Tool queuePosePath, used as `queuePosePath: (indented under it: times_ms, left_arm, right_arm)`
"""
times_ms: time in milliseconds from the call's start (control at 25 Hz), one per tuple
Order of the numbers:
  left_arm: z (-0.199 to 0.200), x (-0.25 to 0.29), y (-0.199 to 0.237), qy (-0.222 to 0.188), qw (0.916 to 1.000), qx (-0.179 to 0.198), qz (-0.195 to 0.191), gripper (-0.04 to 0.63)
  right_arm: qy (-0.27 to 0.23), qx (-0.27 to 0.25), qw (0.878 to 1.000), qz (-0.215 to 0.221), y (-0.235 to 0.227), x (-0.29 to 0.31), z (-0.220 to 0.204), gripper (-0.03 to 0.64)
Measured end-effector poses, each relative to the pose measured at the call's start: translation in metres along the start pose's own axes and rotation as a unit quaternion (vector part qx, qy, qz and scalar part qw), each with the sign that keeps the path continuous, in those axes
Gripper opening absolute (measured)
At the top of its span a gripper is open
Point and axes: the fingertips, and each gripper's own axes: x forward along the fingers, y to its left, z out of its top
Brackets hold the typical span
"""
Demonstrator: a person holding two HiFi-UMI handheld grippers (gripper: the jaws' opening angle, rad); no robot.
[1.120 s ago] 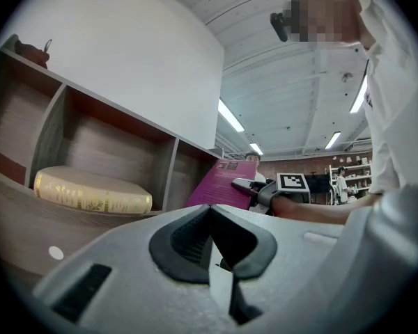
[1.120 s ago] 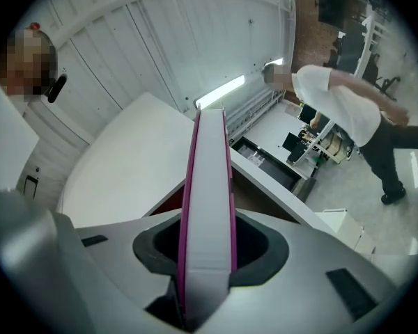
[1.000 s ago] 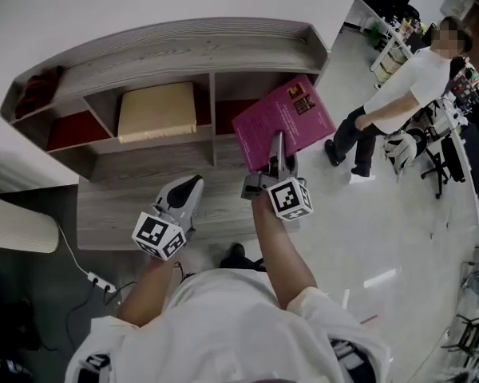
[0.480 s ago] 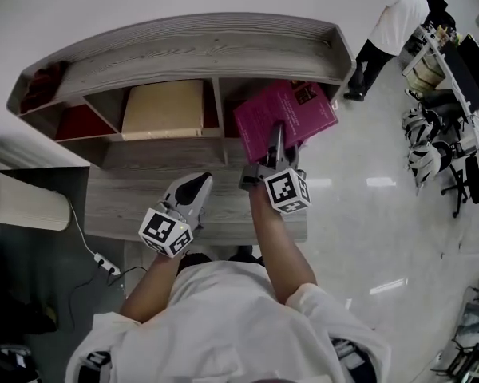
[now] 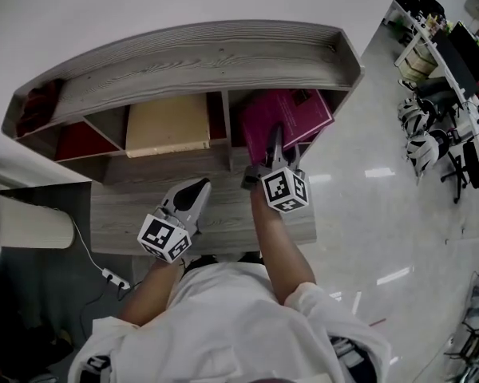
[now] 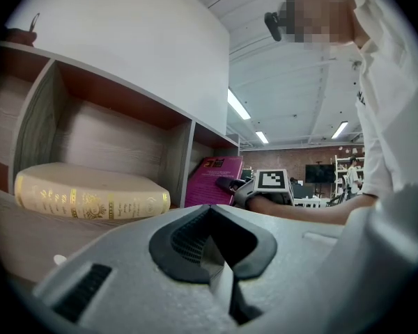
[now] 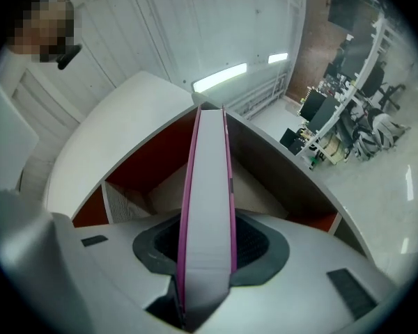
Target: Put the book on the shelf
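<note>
Closest to me, the person in the white top leans over a grey wood-grain desk board (image 5: pixel 120 218), a tong in each hand; the left gripper (image 5: pixel 195 188) hovers over that board before the middle compartment, its jaws drawn together on nothing; the right gripper (image 5: pixel 276 144), a little further in, has its jaws at a middling gap, clamped on the near edge of a thin magenta book (image 5: pixel 291 116) with pale page edges; the book runs straight ahead from those jaws, its long axis pointing into the right-hand compartment, its cover facing up and to the left, so it leans rather than stands plumb; its far end already sits under the top board of the grey wood-grain shelf unit (image 5: pixel 199 54) with dark red back panels, just right of the upright divider (image 5: pixel 226 122); to my eye what is left is a push straight forward along the book's length, a job for the right hand alone, since the left is well apart on the other side of the divider; the leaning cover could catch the divider or the side wall; next door a thick cream book (image 5: pixel 168 124) lies flat in the middle compartment; beyond the shelf's right end, glossy pale floor (image 5: pixel 383 214) stretches away
</note>
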Motion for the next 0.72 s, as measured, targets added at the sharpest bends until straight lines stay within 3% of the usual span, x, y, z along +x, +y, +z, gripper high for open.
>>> queuePosePath:
  times_ms: [280, 480, 720]
  left_arm:
    - [-0.008, 0.006, 0.0, 0.004, 0.9996, -0.015, -0.022, 0.014]
    - [-0.016, 0.007, -0.001, 0.012, 0.9994, -0.021, -0.027, 0.014]
    - [-0.022, 0.012, 0.0, 0.018, 0.9991, -0.026, -0.029, 0.014]
  right_arm:
    - [-0.001, -0.096, 0.995, -0.007, -0.009, 0.008, 0.015, 0.144]
    - [0.004, -0.209, 0.978, 0.001, -0.011, 0.011, 0.031, 0.144]
    - [0.002, -0.211, 0.978, -0.004, -0.025, 0.008, 0.038, 0.144]
